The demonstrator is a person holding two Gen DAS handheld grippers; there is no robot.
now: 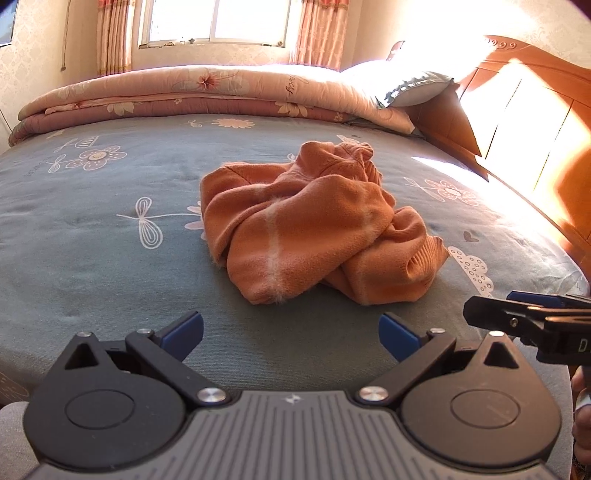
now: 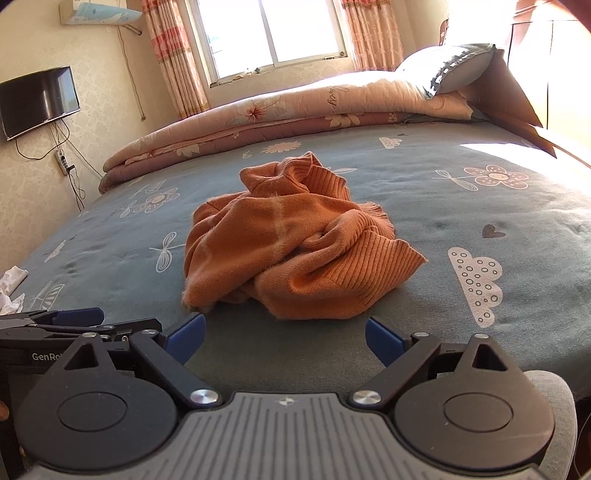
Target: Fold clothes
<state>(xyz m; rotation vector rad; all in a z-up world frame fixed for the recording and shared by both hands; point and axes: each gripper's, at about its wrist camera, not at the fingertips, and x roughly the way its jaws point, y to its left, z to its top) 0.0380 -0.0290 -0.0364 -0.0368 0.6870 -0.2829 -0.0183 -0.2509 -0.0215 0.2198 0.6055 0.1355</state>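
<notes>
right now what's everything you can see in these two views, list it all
sweater: one, orange, crumpled in a heap mid-bed
bed sheet: one, grey-blue with flower and cloud prints, covering the bed
quilt: one, pink floral, folded along the far edge of the bed
pillow: one, grey-white, on the quilt by the headboard
headboard: one, orange wood, right side
window: one, bright, far wall
curtains: two, pink patterned, either side of the window
tv: one, black, on the left wall
air conditioner: one, pale, high on the left wall
white cloth: crumpled, bed's left edge
left claw: black with blue pads, open, empty
right claw: same, open, empty
</notes>
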